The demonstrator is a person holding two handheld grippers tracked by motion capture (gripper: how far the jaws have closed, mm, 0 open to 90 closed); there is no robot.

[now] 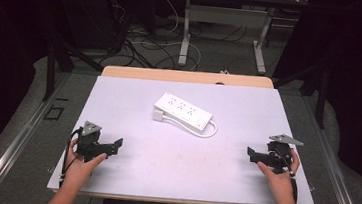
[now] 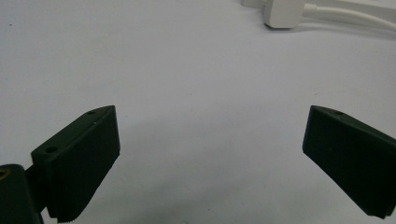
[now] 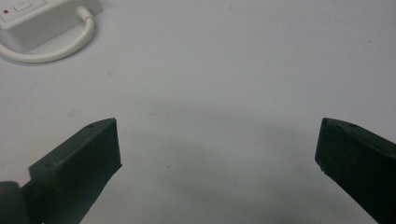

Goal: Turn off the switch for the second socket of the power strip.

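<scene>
A white power strip [image 1: 183, 111] lies in the middle of the table [image 1: 127, 172], a little toward the far side, well apart from both grippers. Its long axis runs on a diagonal, from far-left to near-right as the high view shows it. A white plug [image 1: 158, 114] rests just beside its left end, and the white cable [image 1: 211, 131] makes a loop at the right end, the near-right corner.

The left gripper [image 1: 116, 145] is low over the near-left part of the table, and its jaws stand wide open with nothing between them; in the left gripper view there is only bare table between the two black jaws. The right gripper [image 1: 250, 153] is at the near-right side, and its jaws are wide open too and hold nothing. Both point inward, toward the strip.

From the left gripper the strip lies forward and to the right; from the right gripper it lies forward and to the left. The two hands seem about equally far, with the left one closer to the plug and the right one closer to the cable loop.

I can read no brand or label. In the right gripper view a small red mark [image 3: 5, 11] shows on the strip's end, next to what may be a switch.
</scene>
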